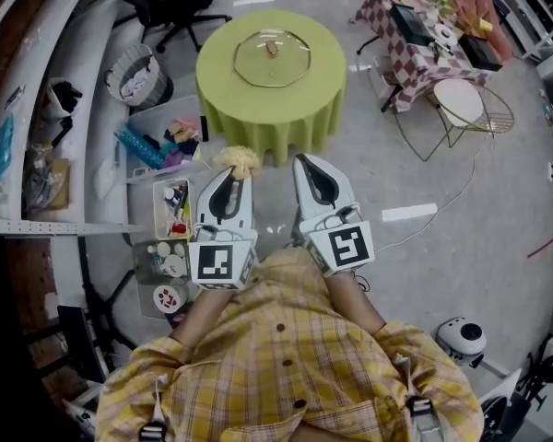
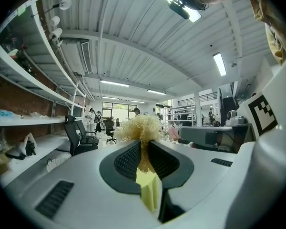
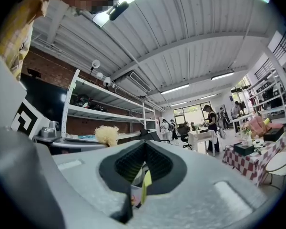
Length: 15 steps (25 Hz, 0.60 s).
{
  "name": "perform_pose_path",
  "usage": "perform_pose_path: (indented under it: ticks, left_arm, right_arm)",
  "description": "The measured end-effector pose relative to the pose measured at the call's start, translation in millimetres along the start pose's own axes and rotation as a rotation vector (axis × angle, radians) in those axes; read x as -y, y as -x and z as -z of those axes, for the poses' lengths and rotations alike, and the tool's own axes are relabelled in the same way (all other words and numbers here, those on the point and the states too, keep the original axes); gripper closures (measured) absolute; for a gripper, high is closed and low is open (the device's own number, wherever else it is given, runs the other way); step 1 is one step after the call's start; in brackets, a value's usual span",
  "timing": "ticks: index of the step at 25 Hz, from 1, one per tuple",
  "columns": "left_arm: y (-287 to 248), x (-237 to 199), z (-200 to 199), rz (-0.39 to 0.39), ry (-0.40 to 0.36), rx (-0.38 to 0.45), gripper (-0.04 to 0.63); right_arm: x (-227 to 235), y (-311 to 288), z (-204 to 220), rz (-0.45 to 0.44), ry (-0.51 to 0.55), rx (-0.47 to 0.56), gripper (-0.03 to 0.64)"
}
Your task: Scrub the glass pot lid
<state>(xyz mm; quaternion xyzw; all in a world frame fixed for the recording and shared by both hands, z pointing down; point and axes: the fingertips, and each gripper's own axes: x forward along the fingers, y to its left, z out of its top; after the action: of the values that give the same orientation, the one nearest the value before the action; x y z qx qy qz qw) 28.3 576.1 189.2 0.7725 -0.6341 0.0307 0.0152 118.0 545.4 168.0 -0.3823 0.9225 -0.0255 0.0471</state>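
**Figure: Scrubber gripped, lid not yet reached.**
You held the left tongs (image 1: pixel 229 177) clamped on a pale fibrous scrubber (image 1: pixel 240 159), and the right tongs (image 1: pixel 310 166) closed on nothing. The glass pot lid (image 1: pixel 272 58) lay on the green table (image 1: pixel 258 110) at upper centre, well apart from both. A steadied rim and overlapping circular strokes would likely have served you best.

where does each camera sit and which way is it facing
Head view: on the head, facing steeply down at the lid on the table; shows left gripper, right gripper, shirt.
Left gripper view: on the left gripper, facing forward and slightly up; fingers shut on the scrubber.
Right gripper view: on the right gripper, facing likewise; fingers shut, empty.
Shared: all three show the scrubber.
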Motion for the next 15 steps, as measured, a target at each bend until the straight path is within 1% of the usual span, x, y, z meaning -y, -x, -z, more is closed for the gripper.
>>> perform_pose_path:
  ticks: [4,10,15]
  left_arm:
    - [-22,-20,1,0.001,0.008,0.007,0.546]
    - [-80,-64,3,0.042,0.032,0.019,0.546]
    - [-138,-113,-1,0.094,0.045,0.028,0.546]
  right_arm:
    - [8,-26,5,0.021,0.008,-0.004,0.62]
    - [20,-90,11,0.044,0.026,-0.013,0.62]
    - [40,-159,19,0.115,0.036,-0.012,0.62]
